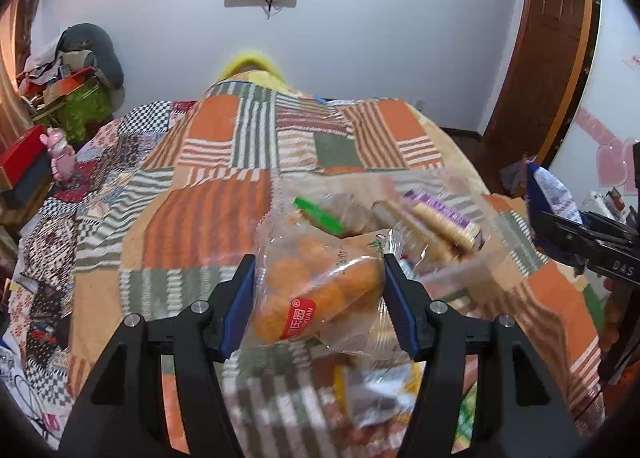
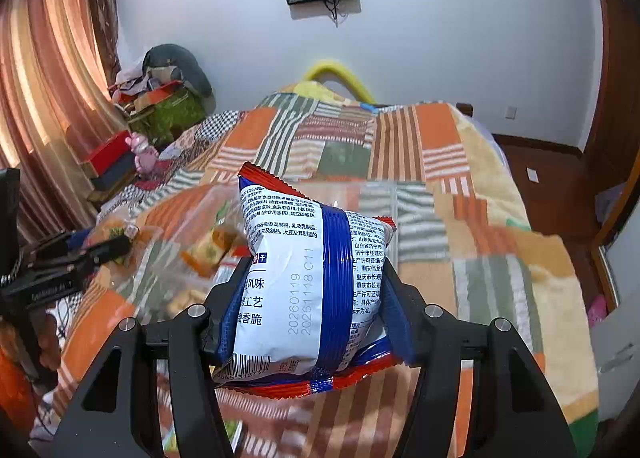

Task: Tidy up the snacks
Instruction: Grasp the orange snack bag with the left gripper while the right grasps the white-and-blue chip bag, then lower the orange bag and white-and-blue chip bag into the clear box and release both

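My left gripper [image 1: 318,282] is shut on a clear packet of orange snack balls [image 1: 316,286] with a red label, held above the bed. Beyond it a clear plastic box [image 1: 452,258] holds several snack packs, one with a green stripe [image 1: 320,215] and one purple [image 1: 440,209]. My right gripper [image 2: 316,290] is shut on a white, blue and red snack bag [image 2: 312,278], held upright above the quilt. The right gripper also shows at the right edge of the left wrist view [image 1: 560,225]. The left gripper shows at the left of the right wrist view [image 2: 108,248].
A patchwork quilt [image 1: 224,217] covers the bed. Loose snack packets [image 1: 380,394] lie below the left gripper. Boxes, a pink toy [image 1: 60,153] and piled clutter [image 1: 76,97] stand at the left. A wooden door [image 1: 548,37] is at the right, curtains [image 2: 44,97] at the left.
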`<state>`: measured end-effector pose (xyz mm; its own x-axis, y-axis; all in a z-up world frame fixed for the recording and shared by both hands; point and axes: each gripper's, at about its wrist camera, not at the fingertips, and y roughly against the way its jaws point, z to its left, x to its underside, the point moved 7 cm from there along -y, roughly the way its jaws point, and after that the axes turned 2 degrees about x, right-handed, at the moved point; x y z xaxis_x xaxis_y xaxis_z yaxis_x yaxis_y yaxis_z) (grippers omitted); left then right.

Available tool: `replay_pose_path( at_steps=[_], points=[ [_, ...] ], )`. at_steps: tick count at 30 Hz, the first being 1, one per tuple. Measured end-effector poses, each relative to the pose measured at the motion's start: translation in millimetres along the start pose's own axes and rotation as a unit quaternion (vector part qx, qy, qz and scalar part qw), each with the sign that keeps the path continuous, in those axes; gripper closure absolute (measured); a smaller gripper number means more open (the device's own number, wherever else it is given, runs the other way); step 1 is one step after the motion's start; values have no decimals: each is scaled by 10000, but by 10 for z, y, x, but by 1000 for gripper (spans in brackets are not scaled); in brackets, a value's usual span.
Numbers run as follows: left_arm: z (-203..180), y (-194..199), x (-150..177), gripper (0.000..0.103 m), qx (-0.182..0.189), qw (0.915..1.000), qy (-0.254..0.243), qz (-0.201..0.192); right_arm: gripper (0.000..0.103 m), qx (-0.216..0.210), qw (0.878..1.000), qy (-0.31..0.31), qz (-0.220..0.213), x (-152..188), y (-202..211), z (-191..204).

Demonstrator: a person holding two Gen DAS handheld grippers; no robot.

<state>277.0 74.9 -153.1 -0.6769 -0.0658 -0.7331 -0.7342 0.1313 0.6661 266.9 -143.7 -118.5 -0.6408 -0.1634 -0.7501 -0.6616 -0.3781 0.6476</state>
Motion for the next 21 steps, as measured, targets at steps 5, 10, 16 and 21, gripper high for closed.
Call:
replay_pose_path(
  at_steps=[5, 10, 16, 21],
  points=[
    [-145, -223, -137, 43, 76, 10000, -32, 5, 47, 106, 9999, -1, -3, -169, -208, -60],
    [-240, -536, -187, 43, 108, 9998, -69, 155, 47, 163, 9997, -64, 153, -238, -490, -132],
    [-290, -877, -188, 42, 166, 9991, -96, 372, 47, 162, 9990, -84, 406, -231, -793, -179],
    [-287, -1029, -186, 40, 156, 9990, -72, 420, 47, 280, 9982, 21, 523, -221, -955, -197]
  ],
)
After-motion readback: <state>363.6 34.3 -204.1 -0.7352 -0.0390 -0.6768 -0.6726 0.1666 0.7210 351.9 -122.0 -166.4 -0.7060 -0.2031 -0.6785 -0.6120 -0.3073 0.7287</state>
